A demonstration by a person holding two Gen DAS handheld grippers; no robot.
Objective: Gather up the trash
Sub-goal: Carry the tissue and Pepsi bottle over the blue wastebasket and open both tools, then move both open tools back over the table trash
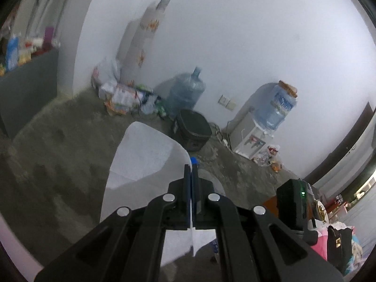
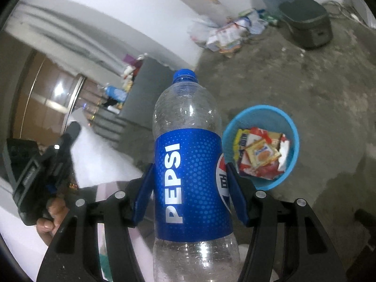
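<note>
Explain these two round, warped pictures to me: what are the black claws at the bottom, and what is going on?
No robot here: a person carries two clamp tools, each with a wide-angle camera looking along its fingers, hence the warping. The left hand-held gripper is pinched shut on a white sheet of paper. The right hand-held gripper squeezes an empty Pepsi bottle with a blue cap. Below it, on the concrete floor, stands a blue bin already holding snack wrappers. The left tool shows in the right picture, with the person's fingers around it.

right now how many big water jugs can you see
2. One blue water jug stands on the floor by the wall; another water jug sits inverted on the white dispenser. Others may be hidden.
</note>
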